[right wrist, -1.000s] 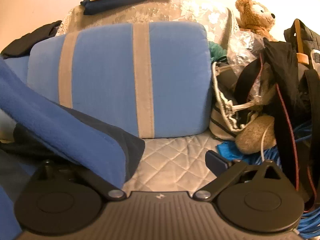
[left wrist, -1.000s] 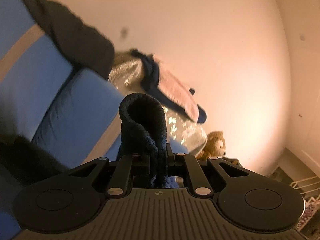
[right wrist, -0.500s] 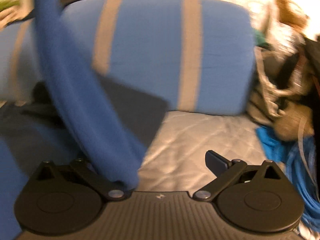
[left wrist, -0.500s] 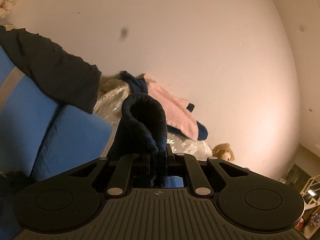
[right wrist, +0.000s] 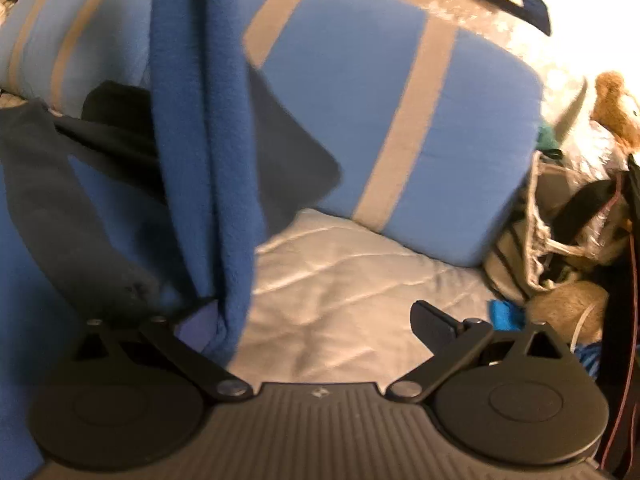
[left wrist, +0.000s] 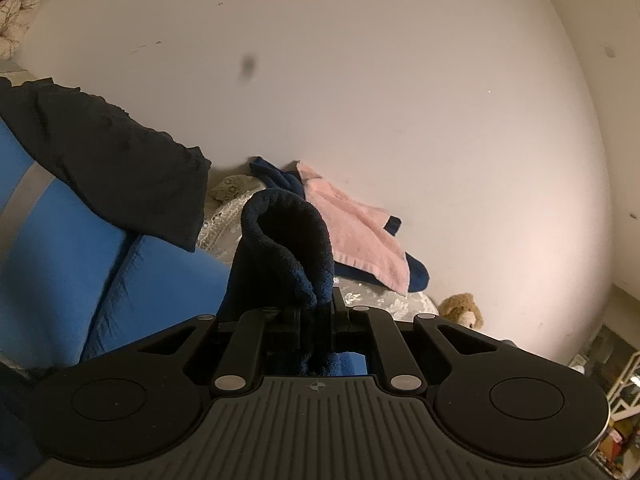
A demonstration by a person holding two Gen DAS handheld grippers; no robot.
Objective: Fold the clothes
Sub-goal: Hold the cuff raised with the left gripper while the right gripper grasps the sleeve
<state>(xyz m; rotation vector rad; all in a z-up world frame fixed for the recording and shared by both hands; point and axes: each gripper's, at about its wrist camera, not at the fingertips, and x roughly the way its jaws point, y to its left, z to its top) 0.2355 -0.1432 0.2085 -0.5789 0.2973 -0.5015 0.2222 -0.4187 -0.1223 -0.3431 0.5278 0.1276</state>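
While the striped blue cushion point(right wrist: 384, 128) fills the back of the quilted bed cover point(right wrist: 352, 280), the garment hangs in front of it: a blue fleece garment point(right wrist: 200, 128) strung up in a long, rope-like drape from above, with darker panels slumped on the bedding to its left. It looks soft, thick and limp, light enough for one pinch to carry but sure to sag and bunch wherever it isn't held. I'd judge the edges, a hem or a corner, to be the places to grip so a fold stays straight; the middle would only gather into a wad.

The left gripper point(left wrist: 316, 312) has its jaws pressed together on a roll of dark blue fleece point(left wrist: 288, 248), which loops up and over above the fingers and points toward the bare wall point(left wrist: 400, 100). The right gripper point(right wrist: 316, 328) stands with its jaws wide apart; the fleece drape covers its left finger, so whether it merely hangs against that finger I can't say. The right finger point(right wrist: 434, 322) is bare.

Beyond, a pink towel point(left wrist: 360, 236) lies on a lace-covered heap, and a small teddy bear point(left wrist: 462, 312) sits at the wall.
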